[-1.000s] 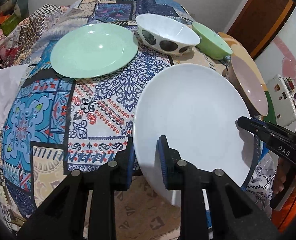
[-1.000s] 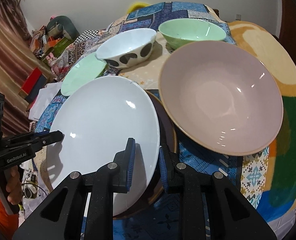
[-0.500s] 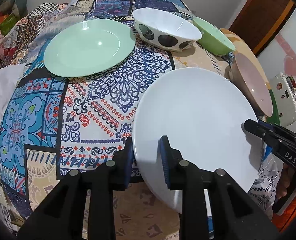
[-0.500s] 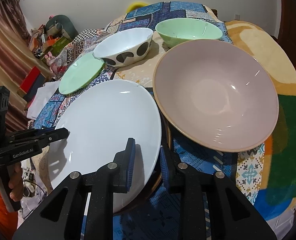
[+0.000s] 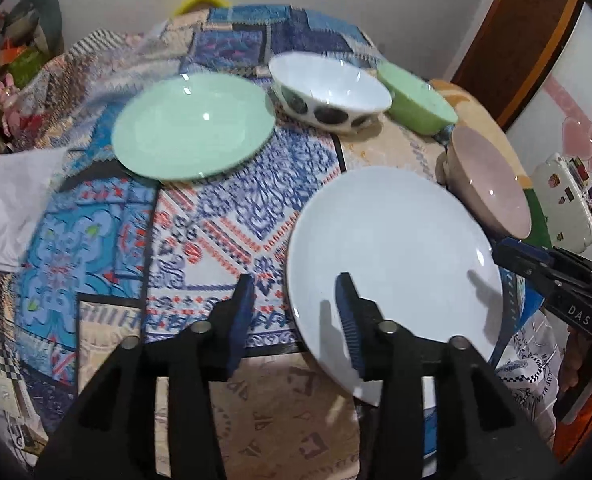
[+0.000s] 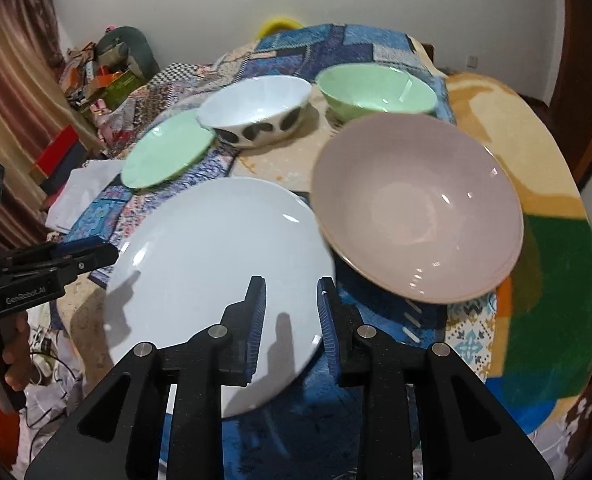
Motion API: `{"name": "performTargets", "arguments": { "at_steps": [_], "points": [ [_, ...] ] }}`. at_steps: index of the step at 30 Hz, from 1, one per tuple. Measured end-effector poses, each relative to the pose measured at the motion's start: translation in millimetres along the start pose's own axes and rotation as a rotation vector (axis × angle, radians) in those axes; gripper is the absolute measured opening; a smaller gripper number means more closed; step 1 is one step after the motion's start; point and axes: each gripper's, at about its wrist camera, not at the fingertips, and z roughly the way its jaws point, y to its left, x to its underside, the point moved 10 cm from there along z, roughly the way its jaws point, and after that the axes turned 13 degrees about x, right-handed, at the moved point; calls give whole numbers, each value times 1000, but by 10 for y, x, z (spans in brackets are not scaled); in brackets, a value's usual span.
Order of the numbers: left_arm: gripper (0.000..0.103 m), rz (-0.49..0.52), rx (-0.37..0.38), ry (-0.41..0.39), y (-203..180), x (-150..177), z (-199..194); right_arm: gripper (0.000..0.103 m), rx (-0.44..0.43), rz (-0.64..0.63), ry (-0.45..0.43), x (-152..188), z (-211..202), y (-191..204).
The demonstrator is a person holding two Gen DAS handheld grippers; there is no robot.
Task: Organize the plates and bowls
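Note:
A large white plate (image 5: 392, 256) lies near the table's front edge, also in the right wrist view (image 6: 215, 272). My left gripper (image 5: 293, 312) is open, its fingers straddling the plate's left rim. My right gripper (image 6: 289, 312) is open, its fingers straddling the plate's right rim. A pale green plate (image 5: 193, 124) lies at the back left. A white bowl with dark spots (image 5: 330, 94), a green bowl (image 6: 376, 90) and a big pink bowl (image 6: 416, 208) stand behind and to the right.
A patterned cloth (image 5: 223, 216) covers the round table. White paper (image 5: 7, 204) lies at the table's left edge. Clutter (image 6: 103, 76) sits by the far wall. A white box (image 5: 568, 204) stands beyond the right edge.
Both grippers have opened wider around the white plate's rim. The dark plate seen under the white plate in the right wrist view no longer shows.

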Motion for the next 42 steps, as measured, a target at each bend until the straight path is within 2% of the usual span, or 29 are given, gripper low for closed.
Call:
{"name": "performTargets", "arguments": {
  "at_steps": [7,10,12,14,16,20,27,33,34,36,38,42],
  "points": [
    [59,28,-41,-125,64,-231,-437,29,-33,-54,-49,-238,-73,322],
    [66,29,-62,-173,144,-349,-614,38,-37,-79,-86,-388,-127,458],
    [72,34,-79,-203,217,-433,-725,47,-46,-85,-114,-517,-148,555],
    [85,41,-97,-233,296,-515,-823,53,-52,-85,-130,-593,-144,622],
    [92,49,-119,-264,373,-595,-885,57,-55,-85,-142,-703,-97,715],
    [98,48,-174,-295,631,-768,-928,65,-60,-89,-140,-814,41,858],
    [98,8,-182,-257,1159,-978,-638,68,-75,-67,-75,-959,455,1060],
    [96,-24,-190,-205,1658,-1115,-229,67,-33,-79,-53,-1065,785,1163],
    [92,-32,-186,-200,1733,-1144,-163,65,-36,-83,-46,-1065,812,1168],
    [83,-50,-164,-177,1861,-1197,-20,52,-54,-89,-10,-1050,916,1227],
    [71,-68,-138,-159,1950,-1239,97,44,-79,-88,35,-1024,1013,1271],
    [57,-93,-108,-120,2092,-1317,309,34,-57,-93,87,-985,1187,1295]
  ]
}}
